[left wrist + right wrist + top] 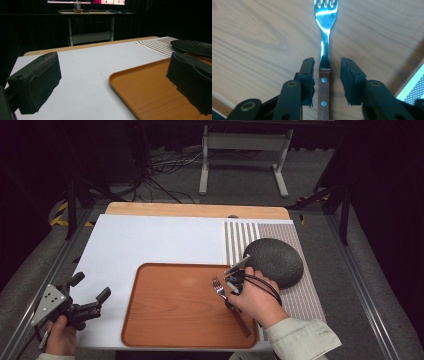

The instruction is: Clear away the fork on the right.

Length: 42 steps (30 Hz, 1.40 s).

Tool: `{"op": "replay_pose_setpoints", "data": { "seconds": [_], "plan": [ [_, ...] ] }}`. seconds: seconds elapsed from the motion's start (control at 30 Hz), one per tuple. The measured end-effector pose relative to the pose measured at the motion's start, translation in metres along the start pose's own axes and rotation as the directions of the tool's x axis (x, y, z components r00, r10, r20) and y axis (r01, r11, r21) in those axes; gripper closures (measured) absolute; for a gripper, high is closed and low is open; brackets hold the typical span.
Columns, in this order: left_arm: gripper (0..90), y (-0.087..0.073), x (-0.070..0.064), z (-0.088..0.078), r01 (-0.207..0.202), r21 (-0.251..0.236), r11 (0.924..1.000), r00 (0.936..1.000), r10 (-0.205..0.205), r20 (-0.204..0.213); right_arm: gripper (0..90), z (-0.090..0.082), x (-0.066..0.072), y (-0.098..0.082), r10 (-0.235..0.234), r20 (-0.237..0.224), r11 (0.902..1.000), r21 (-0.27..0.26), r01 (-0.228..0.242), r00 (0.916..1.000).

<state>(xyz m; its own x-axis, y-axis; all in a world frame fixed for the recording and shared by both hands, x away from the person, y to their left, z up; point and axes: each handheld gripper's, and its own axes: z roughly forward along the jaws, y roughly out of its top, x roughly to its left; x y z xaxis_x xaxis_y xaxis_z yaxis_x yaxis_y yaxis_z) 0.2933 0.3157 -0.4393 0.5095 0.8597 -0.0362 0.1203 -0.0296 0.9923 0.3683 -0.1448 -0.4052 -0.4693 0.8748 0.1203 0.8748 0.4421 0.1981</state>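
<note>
A fork (219, 288) with a steel head and a riveted wooden handle lies on the orange-brown tray (170, 310), near its right side, tines pointing away from the person. My right gripper (230, 293) points down over it. In the right gripper view the fork (325, 22) runs up between the two black jaws of my right gripper (327, 62), which stand apart on either side of the handle's top with a gap on each side. My left gripper (91, 286) is held at the table's front left corner, open with nothing between its jaws (112, 75).
A black round plate (274, 261) sits on a striped placemat (240, 237) right of the tray. A white mat (150, 240) covers the table's left and middle. The tray's left rim (117, 82) lies ahead of my left gripper. Beyond the table stand a desk frame and cables.
</note>
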Motion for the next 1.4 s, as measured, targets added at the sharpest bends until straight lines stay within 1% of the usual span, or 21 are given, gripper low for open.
{"op": "replay_pose_setpoints", "data": {
  "seconds": [0.1, 0.13, 0.2, 0.27, 0.4, 0.47, 0.6, 0.63, 0.73, 0.8, 0.83, 0.87, 0.97, 1.0, 1.03, 1.1, 1.13, 1.2, 1.27, 1.33, 1.4],
  "plan": [
    [0.2, 0.0, 0.0, 0.0, 0.0, 0.0, 1.0, 1.0, 0.0, 0.0, 47.0, -0.001, 0.0, 0.0, -0.022, 0.009, 0.999, -0.039, 0.023, 0.9997],
    [0.2, 0.0, 0.0, 0.0, -0.001, 0.001, 1.0, 1.0, 0.001, 0.0, 38.4, -0.002, -0.001, 0.001, -0.061, 0.009, 0.9952, -0.076, 0.061, 0.9981],
    [0.2, 0.0, 0.0, 0.0, 0.0, 0.0, 1.0, 1.0, 0.0, 0.0, 24.9, -0.003, -0.003, 0.004, -0.15, 0.032, 0.9752, -0.16, 0.153, 0.9882],
    [0.2, 0.0, 0.0, 0.0, -0.001, 0.001, 1.0, 1.0, 0.001, 0.0, 22.4, -0.006, -0.004, 0.006, -0.199, 0.061, 0.9568, -0.204, 0.208, 0.9781],
    [0.2, 0.0, 0.0, 0.0, 0.0, 0.0, 1.0, 1.0, 0.0, 0.0, 21.6, -0.008, -0.003, 0.009, -0.258, 0.055, 0.9295, -0.259, 0.263, 0.9647],
    [0.2, 0.0, 0.0, 0.0, 0.0, 0.0, 1.0, 1.0, 0.0, 0.001, 21.9, -0.009, -0.002, 0.01, -0.269, 0.049, 0.9241, -0.268, 0.272, 0.9618],
    [0.2, -0.001, -0.001, 0.001, 0.002, 0.002, 1.0, 1.0, -0.002, 0.003, 24.3, -0.008, -0.002, 0.018, -0.374, 0.025, 0.8665, -0.346, 0.359, 0.9269],
    [0.2, -0.001, -0.001, 0.001, 0.006, 0.002, 1.0, 1.0, -0.006, 0.003, 24.3, -0.008, -0.002, 0.018, -0.374, 0.025, 0.8665, -0.346, 0.359, 0.9269],
    [0.2, -0.001, -0.001, 0.001, 0.005, 0.001, 1.0, 1.0, -0.005, 0.003, 24.8, -0.005, 0.0, 0.024, -0.43, 0.008, 0.824, -0.405, 0.396, 0.9029],
    [0.2, 0.0, 0.0, 0.001, 0.003, 0.0, 1.0, 1.0, -0.003, 0.005, 28.5, -0.002, 0.002, 0.028, -0.457, 0.005, 0.7987, -0.438, 0.413, 0.8893],
    [0.2, 0.0, 0.0, 0.001, 0.003, 0.0, 1.0, 1.0, -0.003, 0.005, 28.5, -0.002, 0.002, 0.028, -0.457, 0.005, 0.7987, -0.438, 0.413, 0.8893],
    [0.2, 0.0, 0.0, 0.001, 0.002, 0.0, 1.0, 1.0, -0.002, 0.005, 32.0, -0.001, 0.002, 0.03, -0.478, 0.008, 0.7817, -0.453, 0.429, 0.8785],
    [0.2, 0.0, 0.0, 0.001, 0.002, 0.0, 1.0, 1.0, -0.002, 0.006, 41.0, -0.001, 0.001, 0.033, -0.518, 0.012, 0.7617, -0.449, 0.467, 0.8554],
    [0.2, 0.0, 0.0, 0.001, 0.003, 0.0, 1.0, 1.0, -0.003, 0.007, 46.2, -0.001, 0.0, 0.035, -0.544, 0.025, 0.7439, -0.448, 0.496, 0.8388],
    [0.2, 0.0, 0.0, 0.001, 0.003, 0.0, 1.0, 1.0, -0.003, 0.007, 46.2, -0.001, 0.0, 0.035, -0.544, 0.025, 0.7439, -0.448, 0.496, 0.8388],
    [0.2, 0.0, 0.0, 0.0, 0.0, 0.0, 1.0, 1.0, 0.0, 0.005, 57.5, 0.0, 0.0, 0.036, -0.564, 0.024, 0.7297, -0.454, 0.511, 0.8256],
    [0.2, 0.0, 0.0, 0.0, 0.001, 0.0, 1.0, 1.0, -0.001, 0.005, 62.2, 0.001, -0.001, 0.038, -0.583, 0.028, 0.7132, -0.461, 0.528, 0.812],
    [0.2, 0.0, 0.0, 0.0, 0.0, -0.001, 1.0, 1.0, 0.0, 0.005, 76.5, 0.004, 0.0, 0.039, -0.61, 0.039, 0.6954, -0.453, 0.558, 0.7918],
    [0.2, 0.0, 0.0, 0.0, 0.0, 0.0, 1.0, 1.0, 0.0, 0.005, 83.7, 0.007, 0.001, 0.04, -0.627, 0.042, 0.6838, -0.45, 0.575, 0.7782],
    [0.2, 0.0, 0.0, 0.0, -0.001, 0.0, 1.0, 1.0, 0.001, 0.005, 86.6, 0.008, 0.001, 0.041, -0.631, 0.041, 0.683, -0.444, 0.58, 0.7744],
    [0.2, 0.0, 0.0, 0.0, -0.001, -0.001, 1.0, 1.0, 0.001, 0.005, 90.0, 0.012, 0.002, 0.042, -0.645, 0.043, 0.6774, -0.43, 0.597, 0.7627]
  ]
}}
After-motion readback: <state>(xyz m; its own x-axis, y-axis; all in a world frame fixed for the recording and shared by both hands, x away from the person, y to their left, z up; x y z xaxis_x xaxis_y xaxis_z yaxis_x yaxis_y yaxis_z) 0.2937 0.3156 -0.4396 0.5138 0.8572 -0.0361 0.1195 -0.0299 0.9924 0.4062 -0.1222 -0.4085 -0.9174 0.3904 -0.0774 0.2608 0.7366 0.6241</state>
